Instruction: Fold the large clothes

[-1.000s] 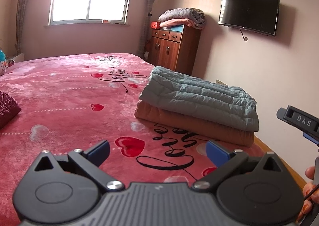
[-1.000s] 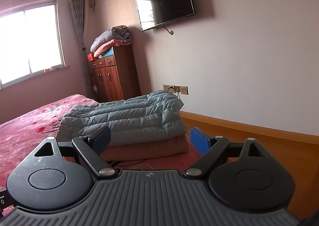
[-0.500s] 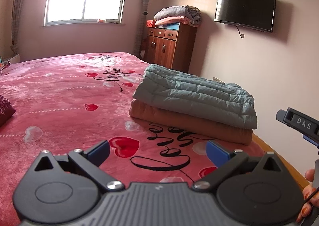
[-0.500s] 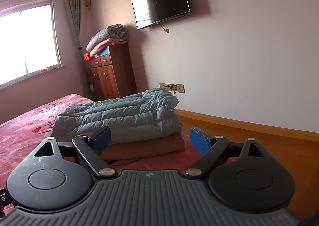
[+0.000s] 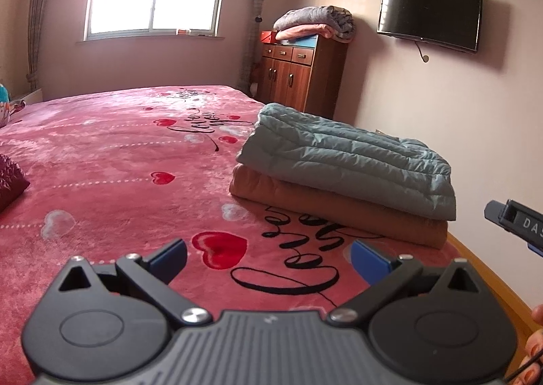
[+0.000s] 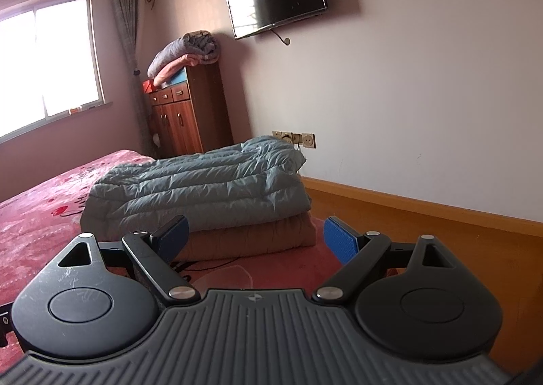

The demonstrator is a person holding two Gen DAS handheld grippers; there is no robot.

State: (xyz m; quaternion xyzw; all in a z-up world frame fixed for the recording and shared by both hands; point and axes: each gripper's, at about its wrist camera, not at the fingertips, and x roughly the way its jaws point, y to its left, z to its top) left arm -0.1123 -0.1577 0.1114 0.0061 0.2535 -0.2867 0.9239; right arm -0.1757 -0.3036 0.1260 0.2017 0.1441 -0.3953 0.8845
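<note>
Two folded garments sit stacked near the right edge of a pink bed [image 5: 101,161] printed with red hearts: a pale blue quilted jacket [image 5: 346,161] lies on top of a tan jacket [image 5: 325,205], both flat and squared. A wooden cabinet [image 5: 302,76] and a wall television [image 5: 429,18] stand behind them.

Both jackets look puffy, soft and light, likely to sag and spring open if lifted by one edge. A hold on two corners or along a folded edge would probably keep the shape. The quilted shell may be a little slippery.

Left gripper [image 5: 268,259] hovers over the bedspread, well short of the stack, its blue fingers [image 5: 169,257] spread wide, holding nothing. Right gripper [image 6: 254,239] faces the stack's near end from close by, fingers [image 6: 339,239] also wide apart, empty, touching nothing.
</note>
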